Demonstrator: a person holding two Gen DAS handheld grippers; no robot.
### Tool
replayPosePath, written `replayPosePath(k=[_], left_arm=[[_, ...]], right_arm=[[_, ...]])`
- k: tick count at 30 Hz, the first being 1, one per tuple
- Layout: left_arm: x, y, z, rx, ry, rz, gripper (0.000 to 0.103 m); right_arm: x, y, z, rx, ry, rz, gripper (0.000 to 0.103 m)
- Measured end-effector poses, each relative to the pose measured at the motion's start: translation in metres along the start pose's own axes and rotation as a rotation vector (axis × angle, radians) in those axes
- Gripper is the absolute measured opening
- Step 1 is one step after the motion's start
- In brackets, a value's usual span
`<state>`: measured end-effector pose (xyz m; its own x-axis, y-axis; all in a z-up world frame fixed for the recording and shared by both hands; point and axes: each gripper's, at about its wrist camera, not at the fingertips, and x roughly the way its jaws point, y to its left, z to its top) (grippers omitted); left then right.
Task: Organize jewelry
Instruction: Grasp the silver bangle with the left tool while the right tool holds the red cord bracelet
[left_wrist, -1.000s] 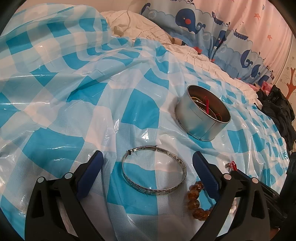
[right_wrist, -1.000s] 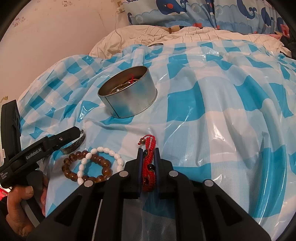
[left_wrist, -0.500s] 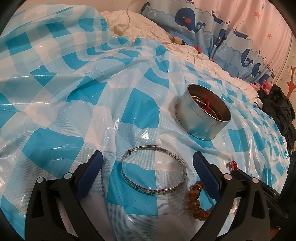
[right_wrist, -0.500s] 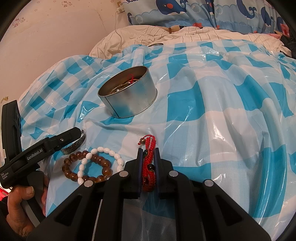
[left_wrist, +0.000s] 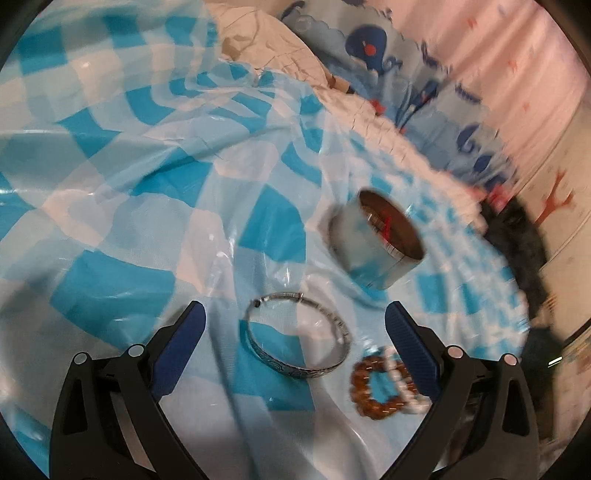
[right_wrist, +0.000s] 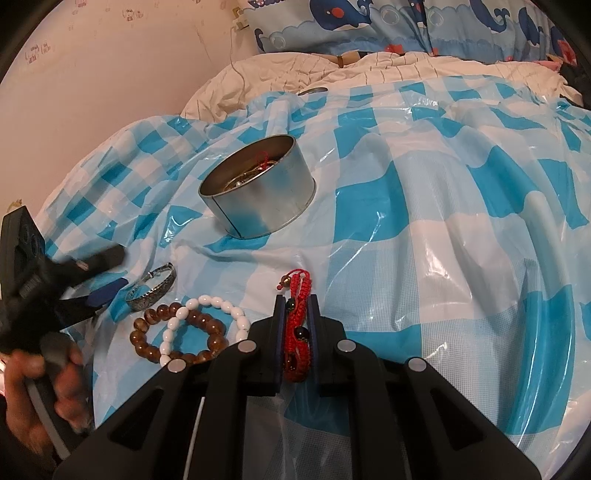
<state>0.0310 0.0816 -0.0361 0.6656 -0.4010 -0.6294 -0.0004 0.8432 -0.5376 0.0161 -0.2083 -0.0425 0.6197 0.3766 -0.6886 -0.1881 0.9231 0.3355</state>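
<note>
A silver bangle (left_wrist: 295, 334) lies on the blue checked plastic cloth (left_wrist: 110, 184), between the wide-open jaws of my left gripper (left_wrist: 293, 317). The bangle also shows in the right wrist view (right_wrist: 153, 286). A round metal tin (left_wrist: 376, 243) holding jewelry stands beyond it, also seen from the right wrist (right_wrist: 258, 195). An amber bead bracelet (right_wrist: 177, 334) and a white bead bracelet (right_wrist: 207, 325) lie overlapped beside the bangle. My right gripper (right_wrist: 295, 306) is shut on a red woven cord bracelet (right_wrist: 297, 321).
The cloth covers a bed with rumpled white bedding (right_wrist: 332, 70) and a whale-print pillow (right_wrist: 406, 26) at the back. Dark clothing (left_wrist: 517, 236) lies at the far right. A pink wall (right_wrist: 110, 66) stands to the left.
My left gripper has swung and tilted, blurring its view; the bangle now sits a little off to the right between the jaws. The right gripper still holds the red bracelet in place.
</note>
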Motion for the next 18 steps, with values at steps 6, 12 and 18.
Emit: replayPosePath(k=[6, 12, 18], left_arm=[[-0.036, 0.007, 0.008, 0.006, -0.067, -0.016, 0.094], [-0.017, -0.032, -0.017, 0.28, -0.047, 0.122, 0.094], [0.004, -0.034, -0.024, 0.291, 0.014, 0.141, 0.094]], right_arm=[[0.0, -0.002, 0.0, 0.011, -0.002, 0.022, 0.012], [0.001, -0.003, -0.001, 0.01, 0.0, 0.02, 0.012], [0.001, -0.003, -0.001, 0.009, 0.001, 0.018, 0.013]])
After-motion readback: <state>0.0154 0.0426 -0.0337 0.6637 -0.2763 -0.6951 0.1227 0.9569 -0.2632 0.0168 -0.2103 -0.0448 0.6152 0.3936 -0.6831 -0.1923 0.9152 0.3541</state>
